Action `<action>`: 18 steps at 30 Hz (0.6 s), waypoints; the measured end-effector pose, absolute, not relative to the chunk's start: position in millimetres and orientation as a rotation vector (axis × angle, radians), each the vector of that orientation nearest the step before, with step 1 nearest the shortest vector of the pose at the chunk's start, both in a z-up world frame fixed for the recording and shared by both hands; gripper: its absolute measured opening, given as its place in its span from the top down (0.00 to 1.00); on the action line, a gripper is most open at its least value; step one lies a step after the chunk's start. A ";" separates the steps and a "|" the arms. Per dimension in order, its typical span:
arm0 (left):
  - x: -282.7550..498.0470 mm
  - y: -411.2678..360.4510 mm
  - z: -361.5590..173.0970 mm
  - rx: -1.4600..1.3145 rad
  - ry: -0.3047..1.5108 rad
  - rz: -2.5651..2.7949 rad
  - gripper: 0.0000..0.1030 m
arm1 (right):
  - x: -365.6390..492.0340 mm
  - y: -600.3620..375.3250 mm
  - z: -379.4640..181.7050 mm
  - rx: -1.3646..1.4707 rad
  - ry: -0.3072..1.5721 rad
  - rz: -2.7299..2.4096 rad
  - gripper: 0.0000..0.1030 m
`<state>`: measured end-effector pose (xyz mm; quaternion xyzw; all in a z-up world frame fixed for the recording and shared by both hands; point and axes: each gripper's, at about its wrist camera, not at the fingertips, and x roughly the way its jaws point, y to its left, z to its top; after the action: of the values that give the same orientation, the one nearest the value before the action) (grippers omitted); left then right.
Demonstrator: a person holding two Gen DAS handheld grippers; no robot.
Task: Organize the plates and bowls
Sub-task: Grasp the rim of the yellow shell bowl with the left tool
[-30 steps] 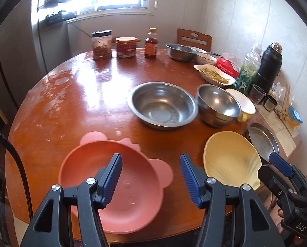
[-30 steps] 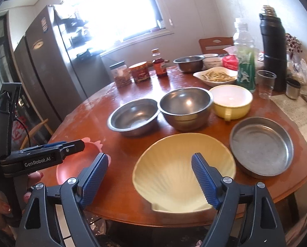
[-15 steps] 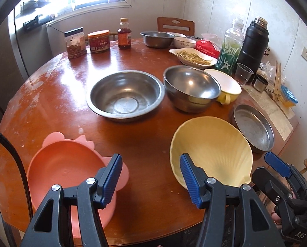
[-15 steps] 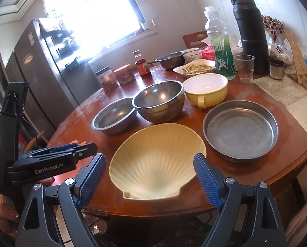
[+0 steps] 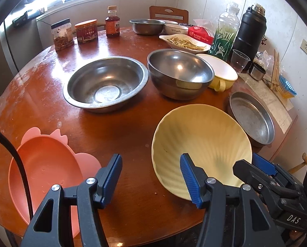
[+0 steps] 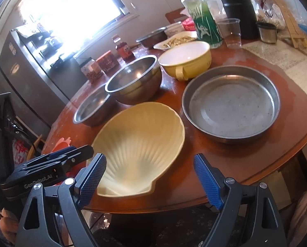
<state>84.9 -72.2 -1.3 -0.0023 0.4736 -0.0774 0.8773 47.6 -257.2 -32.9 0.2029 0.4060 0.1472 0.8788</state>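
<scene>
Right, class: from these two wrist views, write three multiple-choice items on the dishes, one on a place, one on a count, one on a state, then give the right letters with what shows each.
1. What lies on the table directly beside the shell plate, toward the table's right edge?
A. flat steel pan
B. pink bowl
C. jar

2. How many steel bowls stand right behind the shell plate?
A. one
B. two
C. four

3. How is the right claw?
A. shut on the plate
B. shut on nothing
C. open, pads apart around the plate's near end

Key:
1 A, the steel pan sits by the plate's right side.
2 B, a wide bowl and a deep bowl.
3 C, neither blue pad touches the plate.
</scene>
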 end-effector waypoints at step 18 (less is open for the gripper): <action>90.8 -92.8 -24.0 0.040 0.995 -0.165 0.58 | 59.3 -244.2 -42.3 0.264 0.791 0.360 0.55</action>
<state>90.8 -92.8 -24.0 0.0191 0.4769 -0.0792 0.8752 59.3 -244.2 -42.3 0.1276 0.3819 0.1739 0.8987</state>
